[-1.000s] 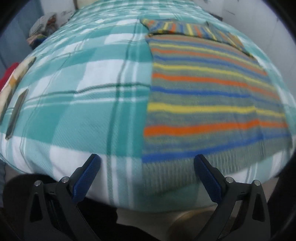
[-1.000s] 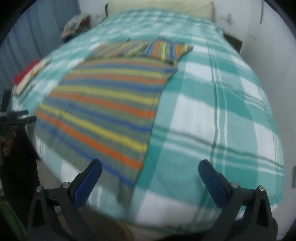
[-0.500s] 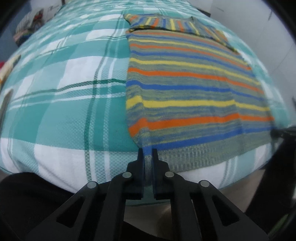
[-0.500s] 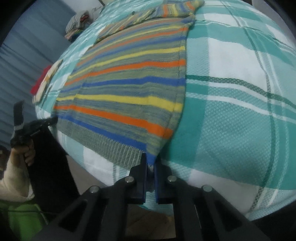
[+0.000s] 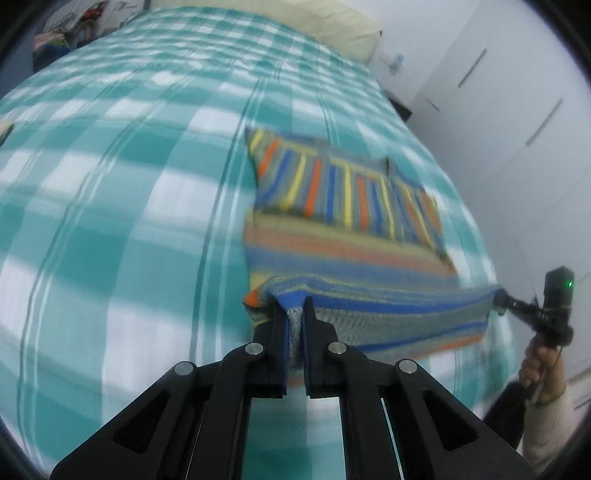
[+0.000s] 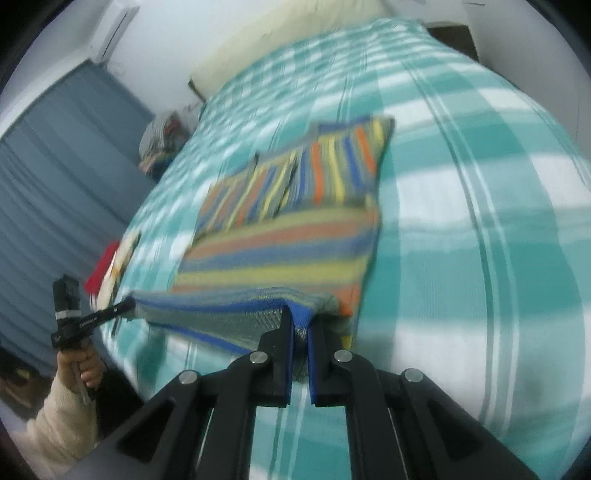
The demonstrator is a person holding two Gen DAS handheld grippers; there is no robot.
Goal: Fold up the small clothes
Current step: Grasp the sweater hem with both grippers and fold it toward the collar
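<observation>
The left hand-held gripper was clamped tight on one hem corner of the striped knitted sweater in grey, blue, orange and yellow. The right hand-held gripper was closed likewise on the opposite hem corner. Between the two, the ribbed hem hung raised and stretched, its long axis running crosswise from one hand-held gripper to the other. The rest of the sweater lay flat ahead of both, on the teal-and-white checked bed cover, with the sleeves already folded across the chest at the far end. In my judgement the coming move carries the hem forward over the body towards the collar; both hands stood equally near. Beyond lay a cream pillow. No containers were in view.
</observation>
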